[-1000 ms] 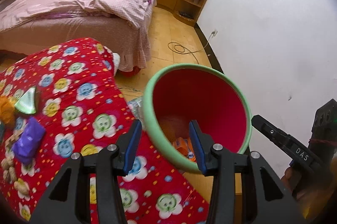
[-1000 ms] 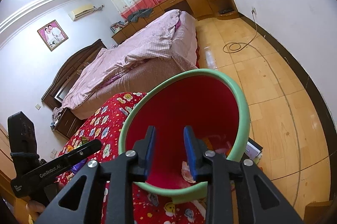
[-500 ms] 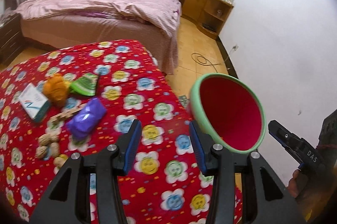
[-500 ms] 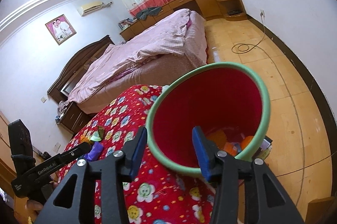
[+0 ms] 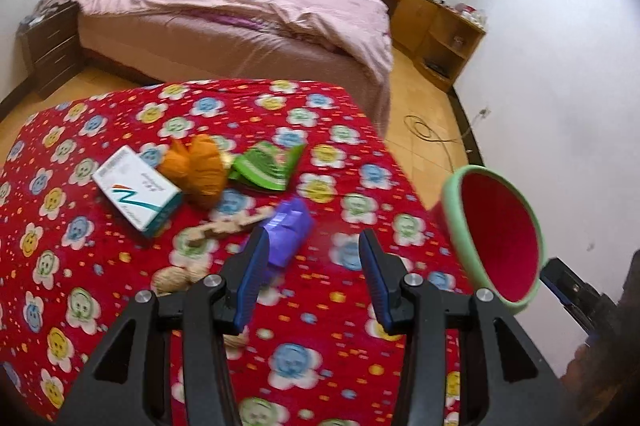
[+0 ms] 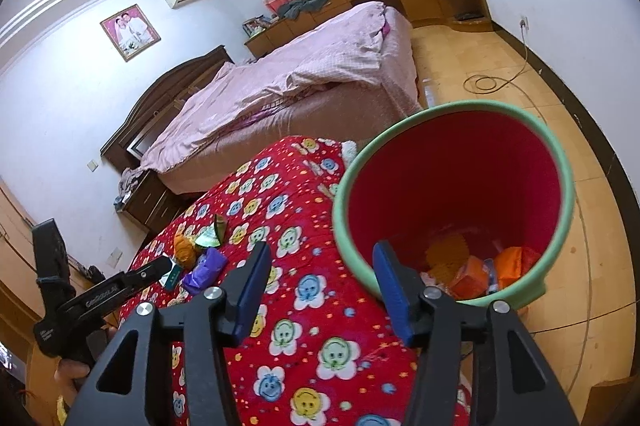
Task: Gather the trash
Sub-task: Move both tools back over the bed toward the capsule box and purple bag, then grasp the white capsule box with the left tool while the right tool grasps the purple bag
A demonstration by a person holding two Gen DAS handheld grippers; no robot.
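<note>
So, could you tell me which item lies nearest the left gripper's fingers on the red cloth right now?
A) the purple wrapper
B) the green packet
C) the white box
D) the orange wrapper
A: in the left wrist view the purple wrapper sits right at the tip of the open left gripper, while the white box, green packet and orange wrapper lie farther off on the cloth.

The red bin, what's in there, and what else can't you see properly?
- Red bin: right wrist view shows orange wrappers; the right claw hides the rest.
- Left wrist view: only its bare wall shows.
- Purple wrapper: blurred, partly behind the left claw.
- Box lettering: too small.
</note>
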